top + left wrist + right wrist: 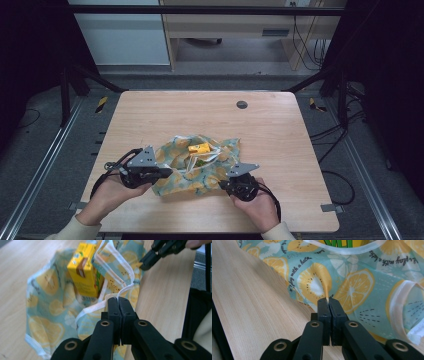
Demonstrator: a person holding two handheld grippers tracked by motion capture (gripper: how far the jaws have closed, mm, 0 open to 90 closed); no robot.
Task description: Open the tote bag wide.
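Black fingers [117,305] of the left gripper [167,172] sit closest in the left gripper view, pressed together on the white trim of a lemon-print cloth bag [50,312]. The pinch is on the hem at the bag's mouth, which looks chosen so that this edge can be lifted or drawn aside without touching what is inside.

In the right gripper view, the right gripper [328,302] has its fingers closed on a small fold of the printed cloth [352,287], lower on the bag's side and away from the trim. Holding the body of the bag there probably anchors it while the other hand works the opening.

From the high view, the bag [186,181] lies on the wooden tabletop [150,110], near the person's edge and between the two hands. The left hand [112,192] and right hand [257,202] come in from either side of it.

A yellow drink carton [83,270] sits in the open mouth, leaning and partly sticking out. With both grips spread to opposite sides, the mouth is kept wide, which suits either settling the carton deeper or pulling the cloth up around it; which of the two is meant cannot be told.
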